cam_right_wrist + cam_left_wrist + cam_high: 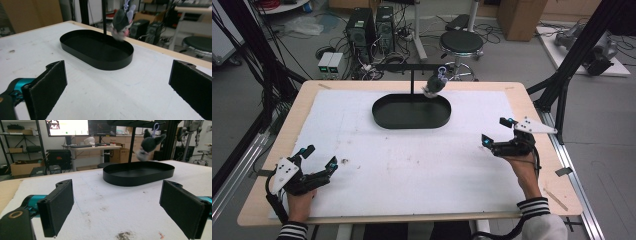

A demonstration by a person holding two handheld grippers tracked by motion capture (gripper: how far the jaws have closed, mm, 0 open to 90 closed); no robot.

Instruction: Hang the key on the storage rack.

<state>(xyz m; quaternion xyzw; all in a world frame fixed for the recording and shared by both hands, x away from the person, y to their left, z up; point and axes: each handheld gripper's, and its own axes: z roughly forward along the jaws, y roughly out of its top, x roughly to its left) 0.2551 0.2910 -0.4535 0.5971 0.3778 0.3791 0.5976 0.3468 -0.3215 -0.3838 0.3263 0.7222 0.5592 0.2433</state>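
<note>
A black oval tray (384,118) (155,176) (75,38) with a T-shaped stand (413,75) rising from it sits at the back middle of the white mat. A small dark plush toy (435,84) (150,143) (121,21) hangs from the stand's right arm by a loop, above the tray's far right end. My left gripper (318,156) (117,208) is at the front left of the table, open and empty. At the right side of the mat my right gripper (498,131) (117,87) is open with nothing between its jaws.
The white mat (412,165) covers most of the wooden table (532,107); small dark specks (345,161) lie near the left gripper. Black frame posts (579,47) stand at the table's back corners. A stool (461,44) and computer towers (360,27) are on the floor behind.
</note>
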